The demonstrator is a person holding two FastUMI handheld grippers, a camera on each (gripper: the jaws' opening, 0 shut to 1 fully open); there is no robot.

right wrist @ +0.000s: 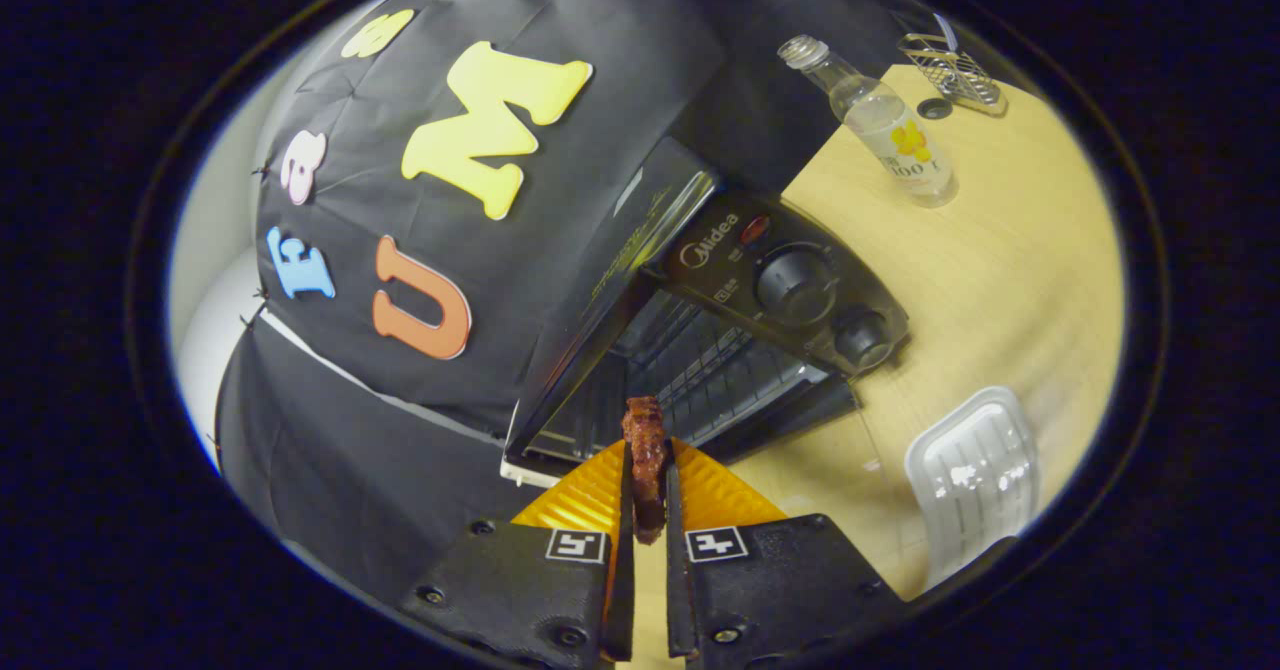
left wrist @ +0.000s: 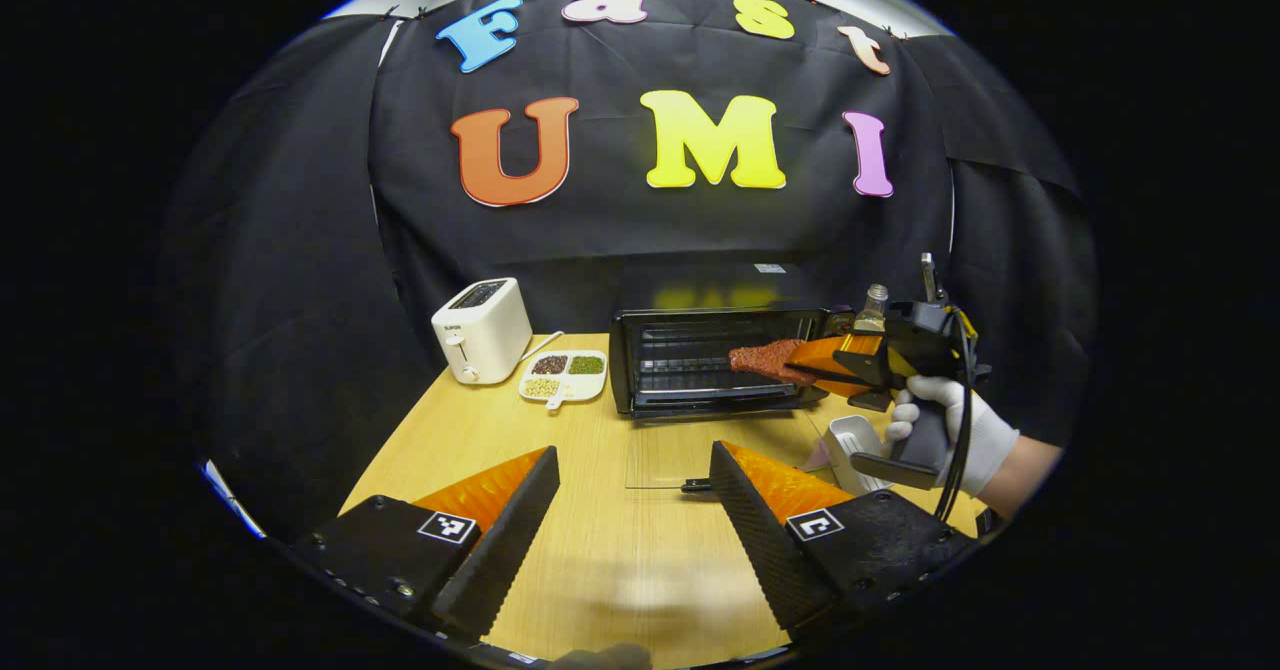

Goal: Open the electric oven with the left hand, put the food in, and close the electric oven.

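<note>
- Left gripper [left wrist: 634, 495]: fingers spread wide at the bottom of the left gripper view, holding nothing, above the wooden table [left wrist: 600, 550].
- Oven [left wrist: 715, 360]: centre of the left gripper view, at the table's far edge; its glass door [left wrist: 700, 445] lies folded down flat and the wire rack inside is exposed.
- Right gripper [right wrist: 648, 495]: fingers pinch a reddish-brown piece of food [right wrist: 646, 460] at the bottom centre of the right gripper view, just in front of the oven opening.
- A gloved hand [left wrist: 950, 425] holds this gripper at the right of the left gripper view.
- Toaster [left wrist: 482, 330] and divided dish [left wrist: 563, 375]: left of the oven.
- Bottle [right wrist: 880, 125]: upper right of the right gripper view; white tray [right wrist: 970, 470] at lower right.
</note>
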